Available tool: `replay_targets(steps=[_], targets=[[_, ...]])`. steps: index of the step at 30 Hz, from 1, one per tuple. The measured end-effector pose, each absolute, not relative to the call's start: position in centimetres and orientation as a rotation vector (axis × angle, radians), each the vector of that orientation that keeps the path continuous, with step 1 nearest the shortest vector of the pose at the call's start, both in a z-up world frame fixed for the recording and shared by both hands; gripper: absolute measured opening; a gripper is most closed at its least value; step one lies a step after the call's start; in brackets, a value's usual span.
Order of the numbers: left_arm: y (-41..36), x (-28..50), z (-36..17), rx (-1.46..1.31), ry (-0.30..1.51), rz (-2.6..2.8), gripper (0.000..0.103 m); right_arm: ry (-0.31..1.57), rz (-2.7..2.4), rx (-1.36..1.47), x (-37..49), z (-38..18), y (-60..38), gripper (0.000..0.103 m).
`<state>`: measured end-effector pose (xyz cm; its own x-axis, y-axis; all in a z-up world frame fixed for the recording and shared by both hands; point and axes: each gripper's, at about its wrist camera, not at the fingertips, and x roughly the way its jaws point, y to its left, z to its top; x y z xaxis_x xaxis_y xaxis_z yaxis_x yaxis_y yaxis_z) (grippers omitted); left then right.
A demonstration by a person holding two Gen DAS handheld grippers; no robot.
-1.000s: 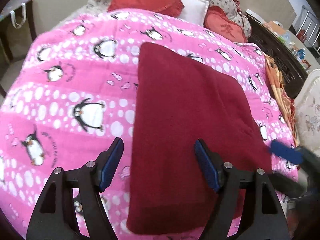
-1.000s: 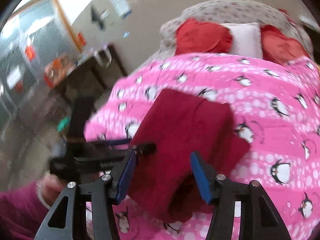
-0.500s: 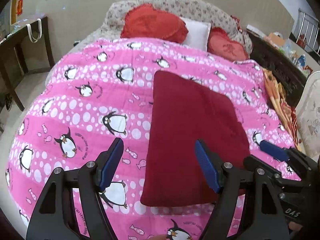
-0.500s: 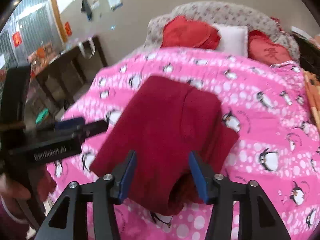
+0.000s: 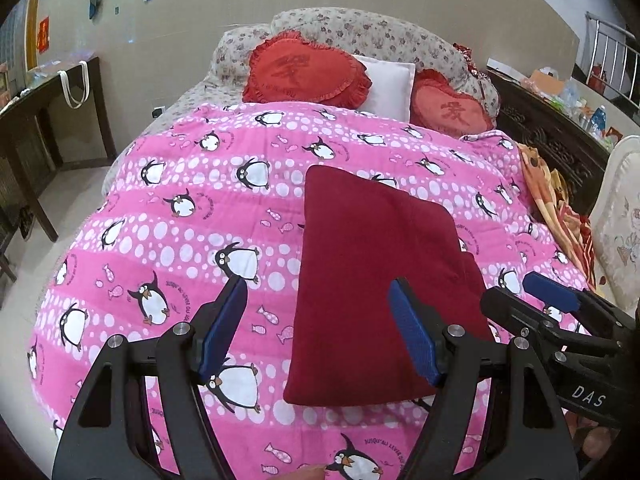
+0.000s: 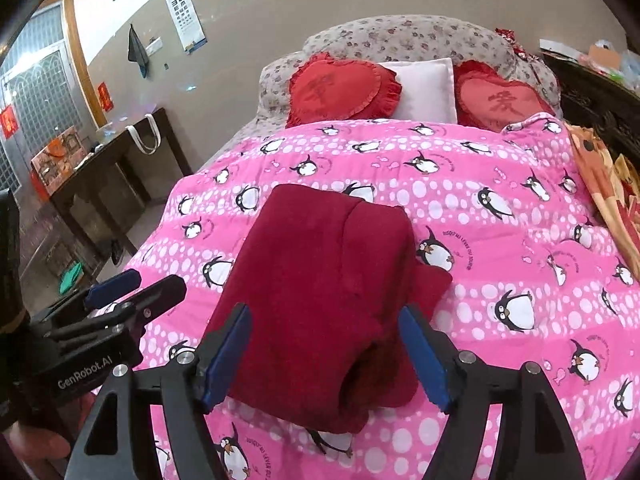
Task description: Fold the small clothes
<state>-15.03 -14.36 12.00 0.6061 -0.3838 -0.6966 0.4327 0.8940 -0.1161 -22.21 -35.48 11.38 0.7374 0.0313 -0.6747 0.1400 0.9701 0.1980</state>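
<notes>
A dark red garment point(image 5: 372, 272) lies folded into a rough rectangle on the pink penguin quilt point(image 5: 180, 240); it also shows in the right wrist view point(image 6: 320, 280), with a thicker bunched layer on its right side. My left gripper point(image 5: 320, 328) is open and empty, held above the garment's near left edge. My right gripper point(image 6: 324, 356) is open and empty, above the garment's near end. Each gripper also shows in the other's view: the right one point(image 5: 536, 300), the left one point(image 6: 128, 288).
Two red heart cushions point(image 5: 304, 72) and a white pillow point(image 5: 388, 84) lie at the head of the bed. A dark wooden table point(image 6: 100, 172) stands to the left. A carved dark bed frame point(image 5: 552, 140) and an orange cloth point(image 5: 548, 196) run along the right.
Both grippers have pulled back and up from the garment, so more of the bed and room shows. The garment lies still on the quilt.
</notes>
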Motion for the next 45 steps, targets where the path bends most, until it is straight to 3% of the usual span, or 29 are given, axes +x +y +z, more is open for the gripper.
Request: replay_targets(steps=[2, 45], targets=[[-14.4, -15.1, 11.9, 0.066, 0.792, -0.471, 0.074, 0.744, -0.058, 0.242, -22.1, 11.4, -35.4, 0.079], [-15.4, -14.0, 9.2, 0.091, 0.864, -0.455, 0.074, 0.833, -0.093, 0.278, -20.6, 8.6, -36.0, 0.081]])
